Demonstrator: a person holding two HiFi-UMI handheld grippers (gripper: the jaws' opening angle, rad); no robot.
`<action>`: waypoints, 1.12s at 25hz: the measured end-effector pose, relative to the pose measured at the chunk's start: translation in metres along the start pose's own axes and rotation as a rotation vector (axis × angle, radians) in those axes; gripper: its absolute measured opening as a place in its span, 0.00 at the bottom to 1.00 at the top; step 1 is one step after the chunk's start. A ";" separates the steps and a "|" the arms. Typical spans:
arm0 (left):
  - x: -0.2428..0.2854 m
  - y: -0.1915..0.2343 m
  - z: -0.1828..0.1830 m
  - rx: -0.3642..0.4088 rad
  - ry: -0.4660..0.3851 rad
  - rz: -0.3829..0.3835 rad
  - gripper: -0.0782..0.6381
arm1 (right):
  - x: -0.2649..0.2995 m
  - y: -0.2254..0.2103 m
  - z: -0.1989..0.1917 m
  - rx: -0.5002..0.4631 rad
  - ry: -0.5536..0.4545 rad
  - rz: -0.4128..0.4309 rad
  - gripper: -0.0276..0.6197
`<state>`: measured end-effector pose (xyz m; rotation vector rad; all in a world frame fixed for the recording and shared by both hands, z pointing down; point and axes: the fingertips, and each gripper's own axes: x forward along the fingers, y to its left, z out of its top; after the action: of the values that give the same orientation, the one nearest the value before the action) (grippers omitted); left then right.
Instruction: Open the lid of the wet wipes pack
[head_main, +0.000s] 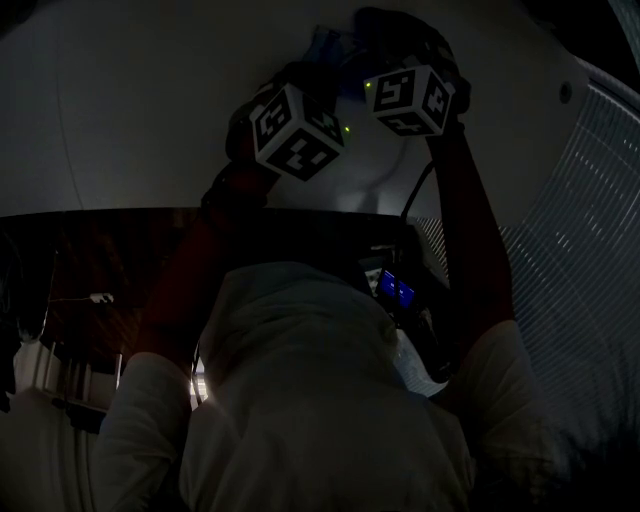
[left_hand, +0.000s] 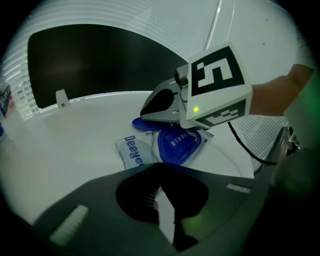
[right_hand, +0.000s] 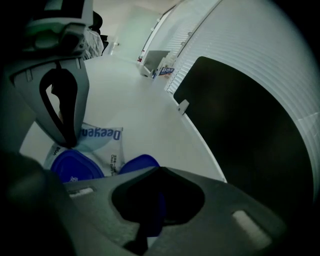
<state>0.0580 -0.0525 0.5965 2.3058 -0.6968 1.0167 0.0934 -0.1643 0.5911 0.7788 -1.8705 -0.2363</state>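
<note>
The white soft wet wipes pack (left_hand: 131, 152) lies near the curved edge of the white surface (left_hand: 75, 135). The left claw (left_hand: 162, 210) pinches the pack's end. The right claw (right_hand: 150, 225) is closed on its raised blue plastic lid (right_hand: 141, 164).

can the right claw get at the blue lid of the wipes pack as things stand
Yes, it looks so: the right claw is shut on the edge of the blue lid, with nothing in between. The left claw seems to pinch the wet wipes pack at its printed end, clear of the lid.
</note>
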 end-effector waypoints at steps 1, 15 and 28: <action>0.000 0.000 0.000 -0.001 -0.002 0.000 0.11 | 0.001 -0.001 0.000 -0.001 0.001 -0.002 0.05; -0.034 -0.001 0.022 0.008 -0.010 0.016 0.11 | -0.061 -0.039 0.036 0.218 -0.085 -0.063 0.05; -0.142 -0.009 0.117 0.061 -0.211 0.128 0.11 | -0.190 -0.092 0.091 0.514 -0.256 -0.188 0.05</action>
<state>0.0397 -0.0862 0.4168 2.4724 -0.9194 0.8677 0.0963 -0.1358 0.3628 1.3283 -2.1314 0.0374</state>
